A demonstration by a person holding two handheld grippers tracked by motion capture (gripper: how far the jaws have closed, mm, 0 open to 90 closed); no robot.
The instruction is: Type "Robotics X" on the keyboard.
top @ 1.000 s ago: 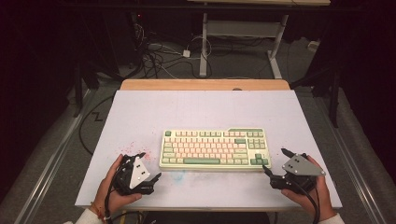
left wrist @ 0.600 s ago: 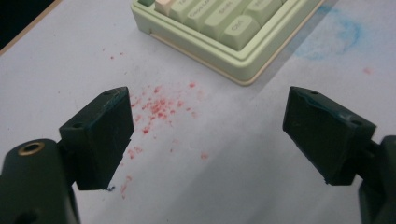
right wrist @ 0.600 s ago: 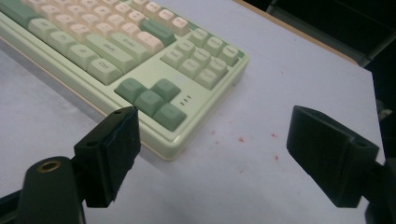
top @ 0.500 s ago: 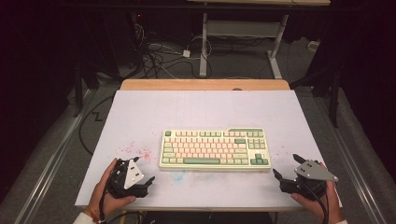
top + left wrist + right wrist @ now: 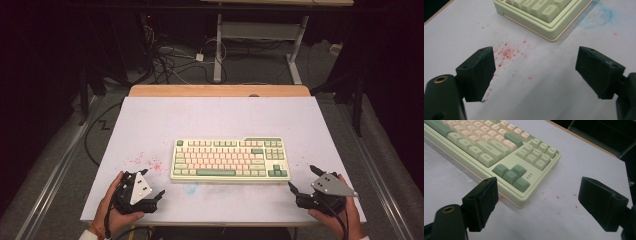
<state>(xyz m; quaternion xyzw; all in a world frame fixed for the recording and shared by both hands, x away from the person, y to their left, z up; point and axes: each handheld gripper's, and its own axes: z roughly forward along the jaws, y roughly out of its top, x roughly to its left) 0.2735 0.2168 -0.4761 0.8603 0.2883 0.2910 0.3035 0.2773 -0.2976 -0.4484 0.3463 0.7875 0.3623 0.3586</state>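
Keyboard (image 5: 230, 160) in pale green and cream sits flat on the white tabletop (image 5: 220, 115), a little nearer the near edge than the middle, its long side running left to right. Both tools rest low at the near edge, one off each end of it, neither touching it.

Left tool (image 5: 152, 185), held in the person's left hand (image 5: 112, 212), lies near the keyboard's near-left corner. In the left gripper view its two black jaws stand wide apart with nothing between them but bare tabletop and a scatter of red specks (image 5: 507, 53); the keyboard's corner (image 5: 549, 20) lies beyond the jaws, well clear of them. A faint blue smudge (image 5: 602, 16) marks the tabletop to the right of that corner.

Right tool (image 5: 301, 179), in the right hand (image 5: 340, 215), sits just off the near-right corner. In the right gripper view its jaws also stand wide apart and empty, and the corner with the dark green arrow keys (image 5: 511, 176) lies just beyond the left jaw, with a gap of tabletop between. A few red specks (image 5: 557, 197) dot the surface there.
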